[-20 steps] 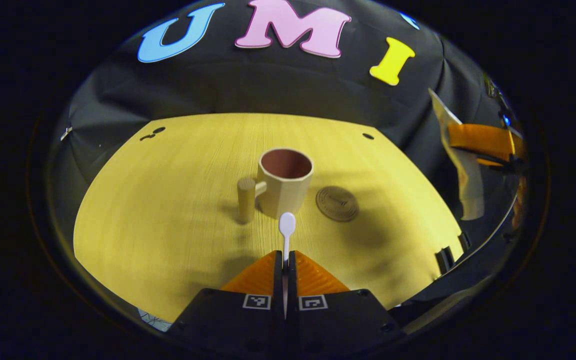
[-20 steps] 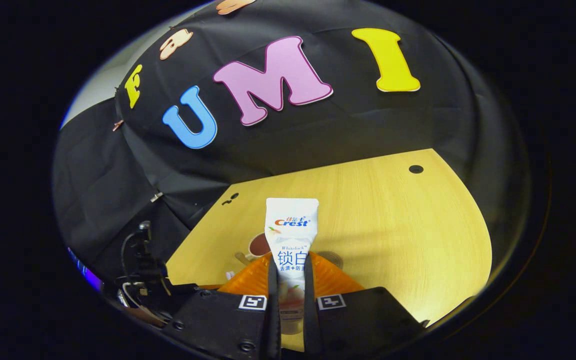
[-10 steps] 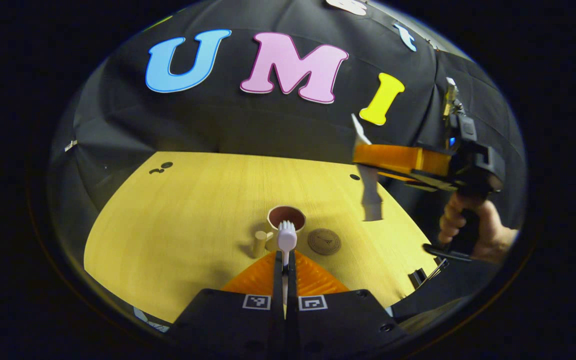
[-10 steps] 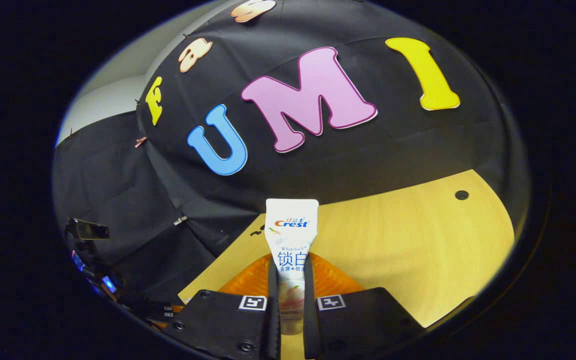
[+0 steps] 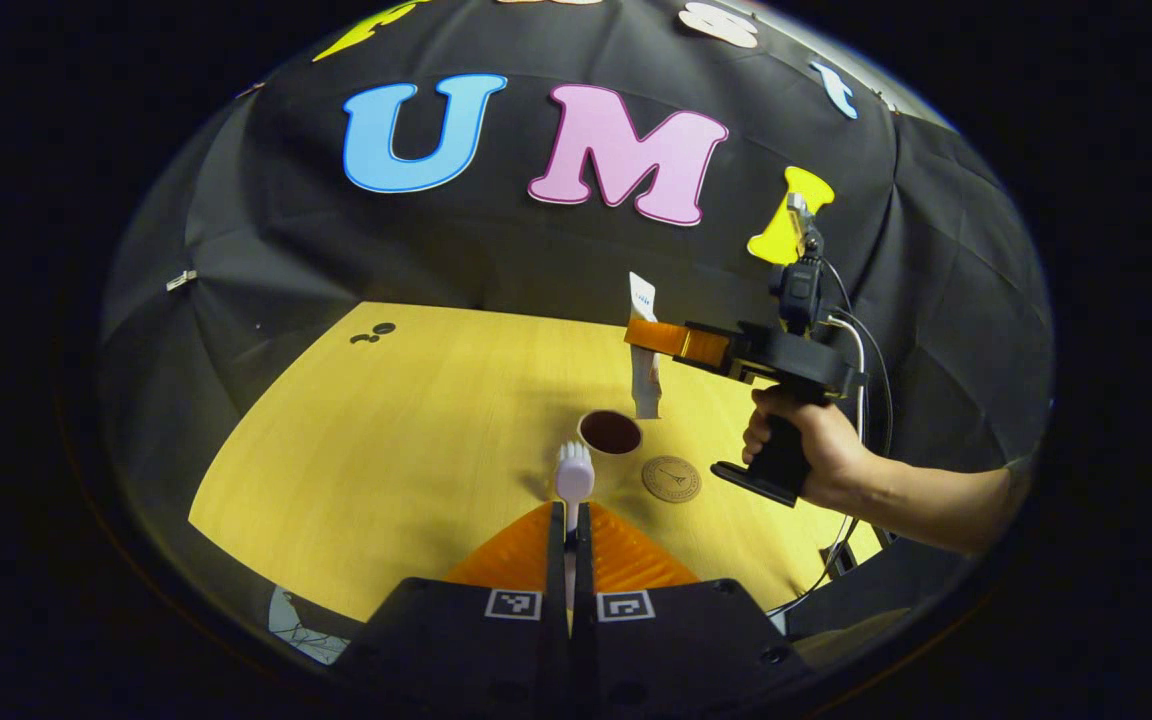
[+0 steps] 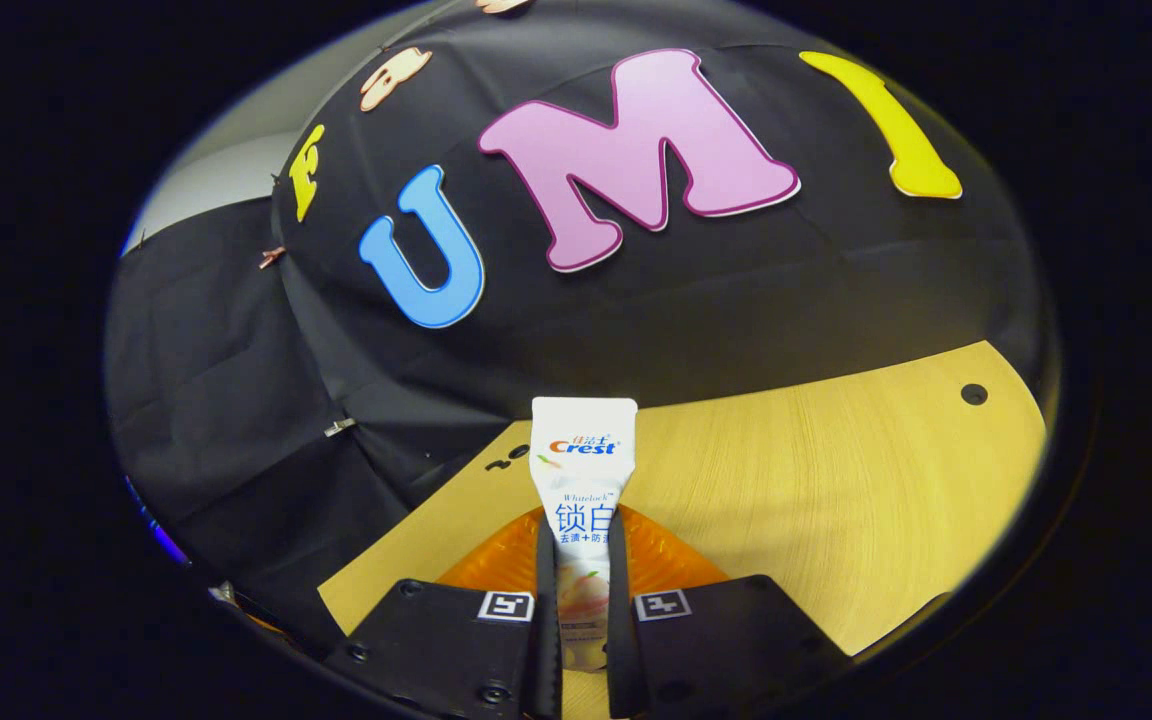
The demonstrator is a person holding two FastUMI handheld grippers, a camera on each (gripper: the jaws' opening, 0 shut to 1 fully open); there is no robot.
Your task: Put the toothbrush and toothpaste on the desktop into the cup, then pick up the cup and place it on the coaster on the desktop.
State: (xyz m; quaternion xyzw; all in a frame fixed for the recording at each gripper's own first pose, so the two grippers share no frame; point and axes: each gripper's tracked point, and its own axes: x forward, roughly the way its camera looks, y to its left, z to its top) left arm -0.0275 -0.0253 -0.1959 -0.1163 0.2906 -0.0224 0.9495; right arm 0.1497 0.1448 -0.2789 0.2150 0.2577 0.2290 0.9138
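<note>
My left gripper (image 5: 570, 515) is shut on a white toothbrush (image 5: 573, 478), whose head sticks up past the fingertips. Beyond it on the yellow desktop (image 5: 386, 430) stands the cup (image 5: 609, 432), seen from above with a dark inside. A round brown coaster (image 5: 671, 478) lies just right of the cup. In the left gripper view the right gripper (image 5: 648, 336) hangs above the cup, holding the toothpaste tube (image 5: 644, 345) upright, its lower end just over the rim. In the right gripper view my right gripper (image 6: 582, 535) is shut on the white toothpaste tube (image 6: 582, 470).
A person's hand (image 5: 816, 450) and forearm hold the right gripper's handle, with a cable trailing down to the right. Small dark holes (image 5: 371, 333) mark the desktop's far left, and another hole (image 6: 973, 394) its far right. The black cloth wall closes the back.
My left gripper has risen and drawn back, so the cup looks smaller. The right gripper has moved left with the toothpaste, now over the cup.
</note>
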